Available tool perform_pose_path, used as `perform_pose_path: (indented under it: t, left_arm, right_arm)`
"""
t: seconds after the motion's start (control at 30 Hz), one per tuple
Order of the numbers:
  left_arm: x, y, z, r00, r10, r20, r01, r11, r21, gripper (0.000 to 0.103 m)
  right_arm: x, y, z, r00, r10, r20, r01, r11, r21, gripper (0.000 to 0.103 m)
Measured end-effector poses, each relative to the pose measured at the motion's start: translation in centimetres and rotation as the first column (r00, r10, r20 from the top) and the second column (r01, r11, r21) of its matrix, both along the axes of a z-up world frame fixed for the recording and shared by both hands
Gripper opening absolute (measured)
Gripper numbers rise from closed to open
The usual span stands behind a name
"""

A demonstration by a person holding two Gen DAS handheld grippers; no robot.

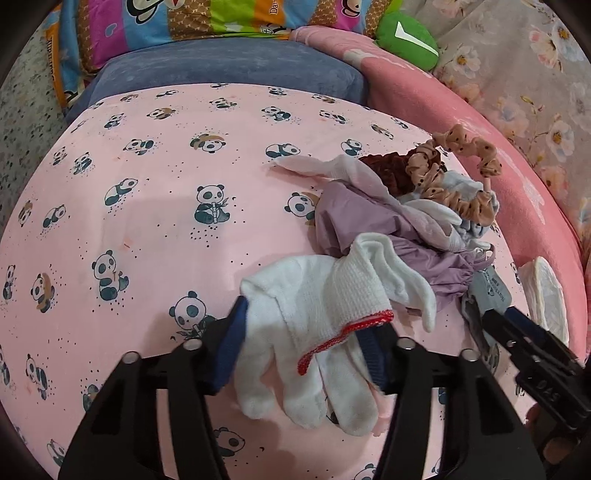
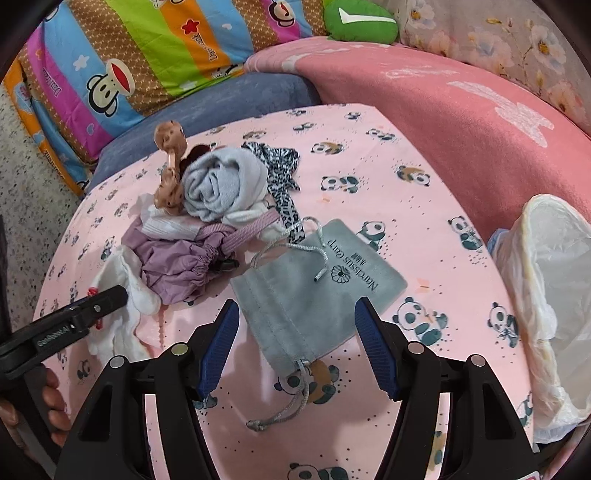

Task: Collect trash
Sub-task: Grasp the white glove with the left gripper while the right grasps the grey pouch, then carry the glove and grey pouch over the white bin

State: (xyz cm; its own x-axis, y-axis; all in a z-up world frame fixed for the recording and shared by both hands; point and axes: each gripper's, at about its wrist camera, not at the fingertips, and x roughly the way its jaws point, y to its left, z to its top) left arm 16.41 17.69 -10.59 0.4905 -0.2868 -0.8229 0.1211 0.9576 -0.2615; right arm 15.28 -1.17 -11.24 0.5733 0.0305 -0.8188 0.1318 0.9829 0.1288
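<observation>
My left gripper is open around a white work glove with a red cuff edge, which lies between its blue pads on the panda sheet; the glove also shows in the right wrist view. My right gripper is open, with a grey drawstring pouch between its fingers. A pile lies beyond: a purple bag, a rolled grey cloth, a leopard-print strip and tan scrunchies. A white plastic bag stands open at the right.
The pink panda-print sheet covers the surface. Behind are a blue cushion, a striped monkey-print pillow, a pink blanket and a green plush. Speckled floor lies at the left.
</observation>
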Motion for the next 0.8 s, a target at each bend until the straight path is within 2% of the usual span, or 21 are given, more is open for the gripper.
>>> perform_pose_path:
  t: [0.03, 0.1, 0.23, 0.33, 0.4, 0.5, 0.67, 0.8]
  left_arm:
    - [-0.1, 0.1, 0.0, 1.000, -0.002, -0.002, 0.002, 1.000, -0.006, 0.036]
    - [-0.3, 0.3, 0.1, 1.000, 0.000, -0.004, 0.000, 1.000, -0.015, 0.025]
    - [-0.6, 0.3, 0.5, 1.000, 0.001, -0.005, -0.001, 1.000, -0.029, 0.013]
    - [-0.7, 0.1, 1.2, 1.000, 0.000, -0.004, 0.000, 0.999, -0.038, 0.011]
    - [-0.9, -0.4, 1.9, 1.000, -0.007, 0.008, 0.007, 0.999, -0.038, 0.010]
    - [-1.3, -1.3, 3.2, 0.999, -0.027, 0.032, 0.027, 0.999, -0.027, 0.009]
    - [-1.9, -3.2, 5.8, 0.994, -0.068, 0.089, 0.071, 0.997, -0.026, 0.009]
    - [-2.4, -5.3, 8.4, 0.984, -0.107, 0.145, 0.112, 0.993, -0.026, 0.009]
  right_arm:
    - [0.1, 0.1, -0.3, 1.000, 0.002, -0.008, -0.002, 1.000, -0.004, 0.065]
    - [0.1, 0.3, -0.8, 1.000, 0.006, -0.019, -0.006, 1.000, -0.014, 0.065]
    - [-0.1, 0.7, -1.1, 1.000, 0.014, -0.012, -0.015, 0.998, -0.064, 0.059]
    - [-0.5, 0.4, -1.1, 1.000, 0.009, -0.007, -0.010, 0.997, -0.078, 0.043]
    - [-0.7, -0.1, -1.1, 1.000, 0.003, -0.009, -0.004, 0.998, -0.064, 0.024]
    - [-1.0, -0.9, -0.7, 1.000, -0.005, -0.008, 0.004, 0.999, -0.040, 0.009]
    - [-2.1, -1.9, 1.3, 0.999, -0.015, 0.033, 0.016, 0.999, -0.034, 0.008]
    - [-3.2, -3.1, 4.2, 0.995, -0.030, 0.096, 0.032, 0.999, -0.019, 0.008]
